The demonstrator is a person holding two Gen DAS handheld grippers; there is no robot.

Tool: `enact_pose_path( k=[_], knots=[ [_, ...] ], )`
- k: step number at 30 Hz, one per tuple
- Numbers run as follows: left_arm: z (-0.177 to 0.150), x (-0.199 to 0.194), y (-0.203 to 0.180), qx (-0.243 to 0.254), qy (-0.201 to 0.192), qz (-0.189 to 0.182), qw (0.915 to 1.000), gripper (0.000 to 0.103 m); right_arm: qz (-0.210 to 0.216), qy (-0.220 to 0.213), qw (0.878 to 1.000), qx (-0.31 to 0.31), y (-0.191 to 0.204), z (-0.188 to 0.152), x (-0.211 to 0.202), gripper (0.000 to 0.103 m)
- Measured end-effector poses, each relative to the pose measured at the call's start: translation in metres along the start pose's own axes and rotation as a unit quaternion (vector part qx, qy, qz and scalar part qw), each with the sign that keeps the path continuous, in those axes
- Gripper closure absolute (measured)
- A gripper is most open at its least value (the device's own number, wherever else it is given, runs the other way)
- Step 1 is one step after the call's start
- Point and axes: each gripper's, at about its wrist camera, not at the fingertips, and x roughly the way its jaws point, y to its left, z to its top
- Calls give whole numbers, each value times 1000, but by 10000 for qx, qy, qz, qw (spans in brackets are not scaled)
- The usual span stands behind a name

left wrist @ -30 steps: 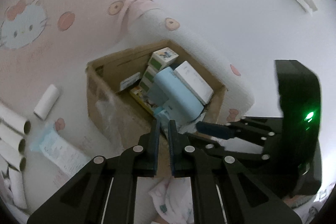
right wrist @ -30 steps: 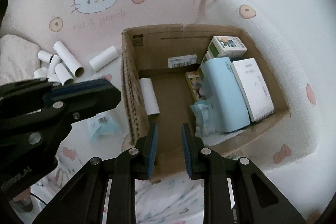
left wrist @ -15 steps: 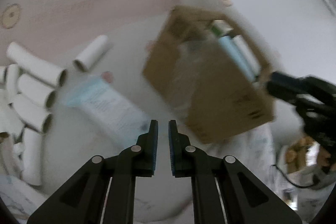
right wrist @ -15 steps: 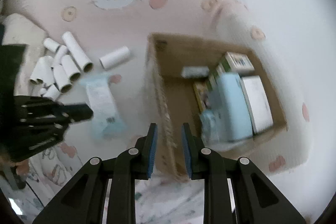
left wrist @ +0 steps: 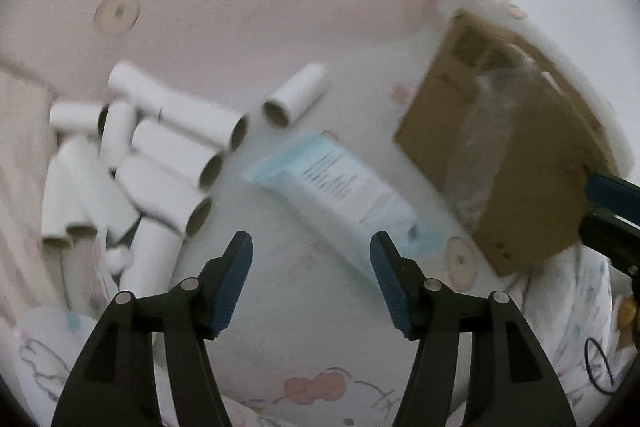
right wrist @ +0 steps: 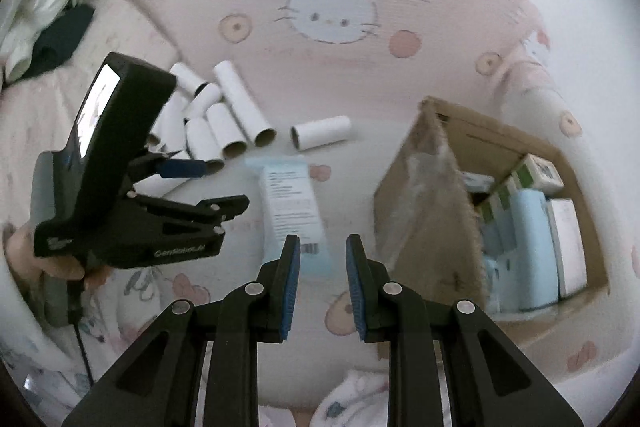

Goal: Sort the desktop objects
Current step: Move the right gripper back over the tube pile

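Sorting progress: partly done, judging by what lies in and out of the box.
Tube pile (left wrist: 132,163): a heap of white cardboard tubes at the left, on the pink cartoon-cat blanket (left wrist: 224,27); none touched.
Stray tube (left wrist: 294,101): lies apart, just right of the pile.
Left tongs (left wrist: 310,281): jaws opening wide, nothing between them, pointed down over the bare blanket near the pale blue packet (left wrist: 340,195).
Pale blue packet: flat on the blanket between the tubes and the box, not yet gripped.
Right tongs (right wrist: 322,283): jaws narrowly apart and empty, hovering beside the packet's near end.
Cardboard box (right wrist: 424,195): at the right, already holding a blue pouch (right wrist: 528,251), a white carton (right wrist: 568,243) and small green-edged boxes (right wrist: 520,179).
Remaining: the packet and the tubes, probably the packet first.
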Motion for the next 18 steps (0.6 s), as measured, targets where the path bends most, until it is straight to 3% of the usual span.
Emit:
enact_pose_path(
  k=[2, 6, 13, 16, 18],
  knots=[
    [1, 8, 15, -344, 126, -95, 9993, 38, 11, -39, 10000, -46, 4, 1, 6, 83],
    [-6, 8, 40, -1124, -24, -421, 9928, 37, 41, 36, 10000, -22, 9, 8, 24, 83],
    [-7, 13, 40, -1262, 102, -510, 9906, 35, 543, 290, 9977, 298, 12, 33, 57, 83],
    [-8, 10, 46, -1448, -36, -283, 9890, 35, 586, 307, 9975, 238, 21, 47, 69, 83],
    [-7, 8, 53, -1638, -159, -164, 9862, 45, 655, 259, 9973, 218, 25, 56, 75, 83]
  ],
)
